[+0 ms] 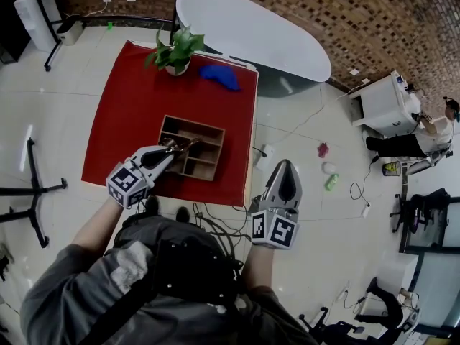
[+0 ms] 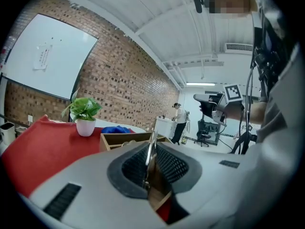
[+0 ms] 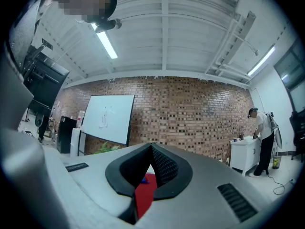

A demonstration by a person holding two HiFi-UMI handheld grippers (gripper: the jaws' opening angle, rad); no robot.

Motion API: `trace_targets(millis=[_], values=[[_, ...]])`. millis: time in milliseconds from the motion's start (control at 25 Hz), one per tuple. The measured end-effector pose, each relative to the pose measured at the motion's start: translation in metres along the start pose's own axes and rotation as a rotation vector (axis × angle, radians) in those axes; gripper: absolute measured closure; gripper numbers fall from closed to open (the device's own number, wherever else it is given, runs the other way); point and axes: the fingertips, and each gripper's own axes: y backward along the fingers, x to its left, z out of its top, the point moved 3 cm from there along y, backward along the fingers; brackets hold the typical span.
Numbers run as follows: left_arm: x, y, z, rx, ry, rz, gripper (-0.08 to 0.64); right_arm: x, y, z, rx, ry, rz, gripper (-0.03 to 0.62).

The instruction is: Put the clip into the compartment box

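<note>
A wooden compartment box [image 1: 209, 131] lies on the red table [image 1: 122, 121]. My left gripper [image 1: 177, 147] hovers over the box's near left compartments, shut on a thin metal clip [image 1: 185, 144]. In the left gripper view the clip [image 2: 149, 162] stands upright between the dark pads [image 2: 129, 168], with the box [image 2: 123, 138] right behind them. My right gripper [image 1: 286, 164] hangs off the table's right edge over the floor, shut and holding nothing; in the right gripper view its pads [image 3: 164, 168] meet at the tip.
A potted plant [image 1: 175, 51] and a blue cloth [image 1: 220, 76] sit at the table's far edge. A white oval table [image 1: 251, 31] stands beyond. Cables [image 1: 224, 223] trail on the floor near me, a black stand [image 1: 32, 192] at left, a person [image 1: 413, 141] far right.
</note>
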Motion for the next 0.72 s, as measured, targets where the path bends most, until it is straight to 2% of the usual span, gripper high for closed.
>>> trace_targets(millis=[80, 120, 280, 440, 560, 720], values=[[-0.001, 0.002, 0.004, -0.017, 0.016, -0.017, 0.382, 0.003, -0.002, 0.0, 0.0, -0.003, 0.006, 0.566], [-0.002, 0.003, 0.006, -0.021, 0.013, -0.021, 0.351, 0.004, -0.003, 0.0, 0.0, -0.005, 0.01, 0.566], [-0.002, 0.009, 0.014, -0.035, -0.018, -0.015, 0.347, 0.011, -0.007, 0.001, -0.008, -0.015, 0.02, 0.566], [-0.004, 0.028, 0.041, -0.112, -0.013, 0.004, 0.347, 0.015, -0.005, 0.01, -0.053, -0.022, 0.03, 0.566], [-0.001, 0.046, 0.073, -0.196, -0.027, 0.042, 0.365, 0.019, -0.007, 0.014, -0.062, -0.015, 0.041, 0.566], [0.007, 0.075, 0.114, -0.293, -0.036, 0.115, 0.502, 0.028, -0.009, 0.015, -0.045, -0.016, 0.06, 0.567]])
